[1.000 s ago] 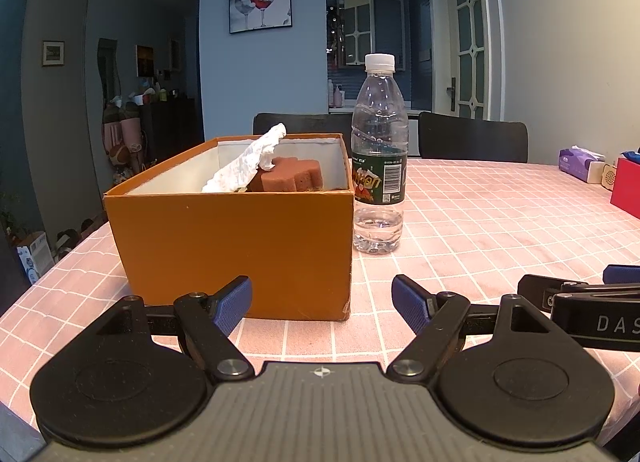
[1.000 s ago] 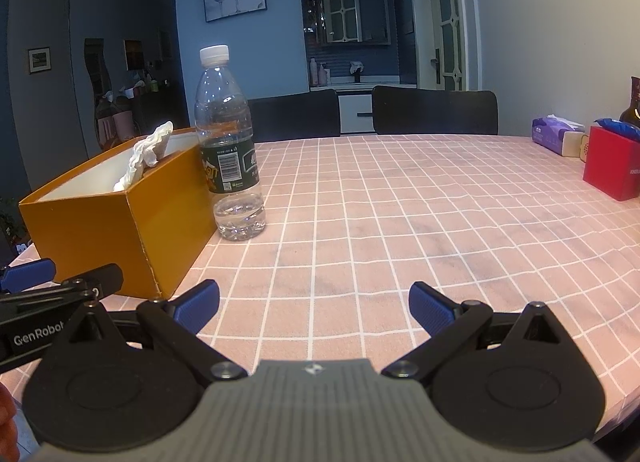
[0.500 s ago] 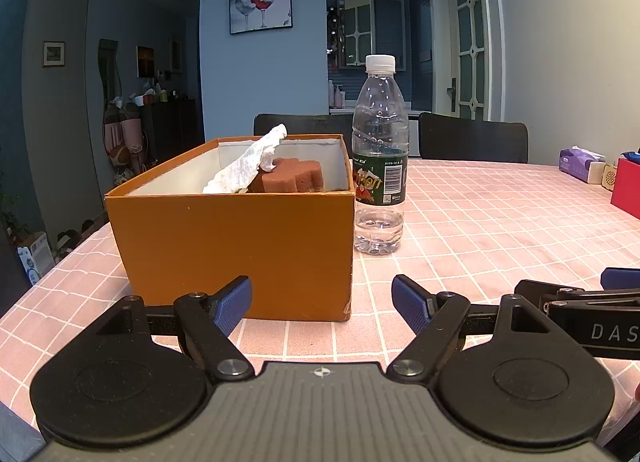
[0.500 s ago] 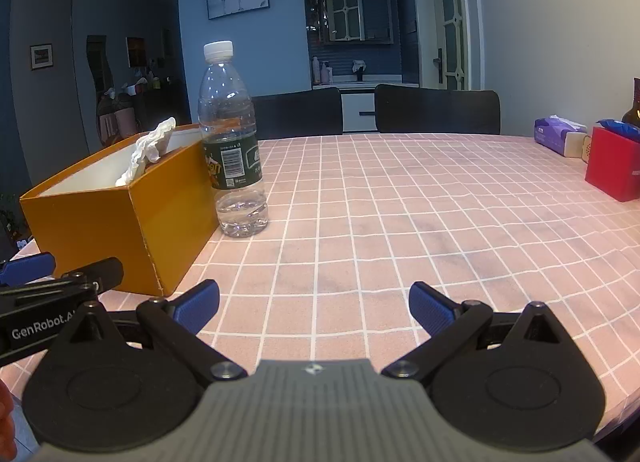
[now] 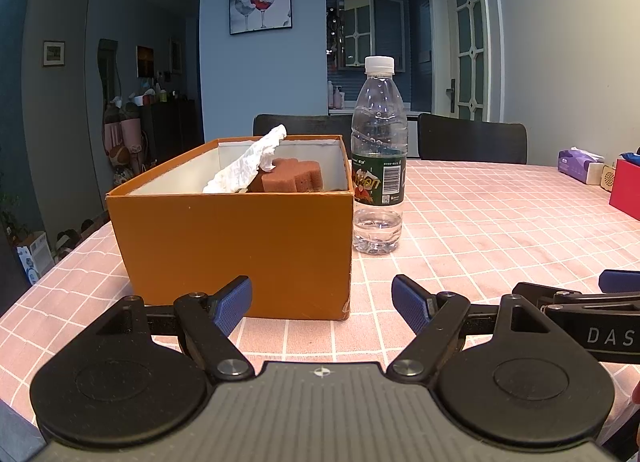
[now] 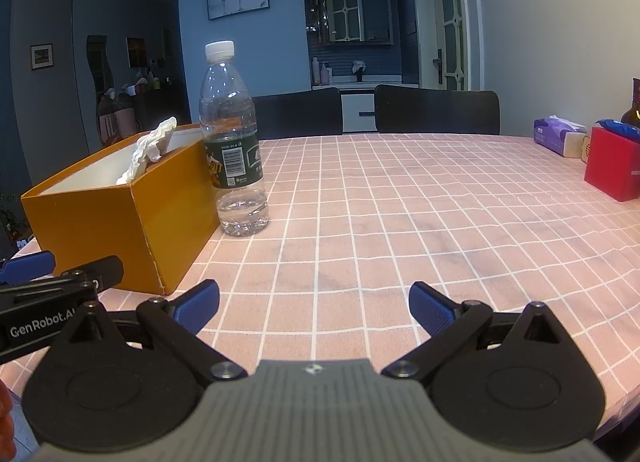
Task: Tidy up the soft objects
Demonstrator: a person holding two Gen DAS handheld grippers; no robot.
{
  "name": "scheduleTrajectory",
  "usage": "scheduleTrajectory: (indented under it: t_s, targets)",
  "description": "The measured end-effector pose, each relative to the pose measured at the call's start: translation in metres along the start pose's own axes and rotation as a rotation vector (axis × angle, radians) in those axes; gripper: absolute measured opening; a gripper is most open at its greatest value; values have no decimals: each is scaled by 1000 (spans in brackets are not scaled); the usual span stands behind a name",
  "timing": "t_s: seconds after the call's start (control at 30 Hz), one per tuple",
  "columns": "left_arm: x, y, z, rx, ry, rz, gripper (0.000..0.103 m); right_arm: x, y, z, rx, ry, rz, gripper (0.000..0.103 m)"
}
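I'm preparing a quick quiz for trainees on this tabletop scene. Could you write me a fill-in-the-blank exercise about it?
1. The brown foam sponge lies inside the ____ cardboard box.
2. The clear plastic water bottle stands upright with a ____ cap.
3. The crumpled white tissue pokes above the box's ____.
4. Both the left tongs and the right tongs are ____ and hold nothing.

Missing words: orange; white; rim; open

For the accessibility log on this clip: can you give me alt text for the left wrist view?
An open orange box on a pink checked tablecloth holds a brown sponge and crumpled white tissue; a plastic water bottle stands upright just to its right. The left tongs are open and empty in the foreground, with the right tongs partly visible at the right edge.
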State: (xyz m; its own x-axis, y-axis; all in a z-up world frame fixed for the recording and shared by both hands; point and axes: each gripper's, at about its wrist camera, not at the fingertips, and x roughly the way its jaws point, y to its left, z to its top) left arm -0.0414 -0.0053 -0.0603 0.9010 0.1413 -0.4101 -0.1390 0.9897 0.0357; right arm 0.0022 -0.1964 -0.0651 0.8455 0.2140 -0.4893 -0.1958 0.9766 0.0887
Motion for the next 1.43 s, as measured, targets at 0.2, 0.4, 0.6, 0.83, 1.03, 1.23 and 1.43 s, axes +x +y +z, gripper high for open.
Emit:
scheduleTrajectory:
  t_s: [0.2, 0.4, 0.6, 0.83, 1.03, 1.23, 1.43]
  targets:
    - [0, 0, 0, 0, 1, -1, 93, 0, 0, -1, 0, 0, 0, 99]
    - [-1, -1, -1, -1, 2, -4, 93, -1, 0, -2, -1, 0, 1, 99]
    - [-1, -2, -1, -1, 1, -4, 93, -1, 0, -2, -1, 0, 0, 99]
    - [-2, -2, -1, -2, 3, -4, 93, -1, 0, -4, -2, 3, 0, 99]
    - [-2, -3, -2, 0, 5, -7, 93, 0, 0, -4, -1, 6, 0, 99]
    - [-2, -3, -2, -2, 5, -9, 93, 0, 0, -6, 2, 14, 1, 99]
    - [-1, -4, -2, -5, 8, -13, 93, 2, 1, -6, 4, 20, 1, 99]
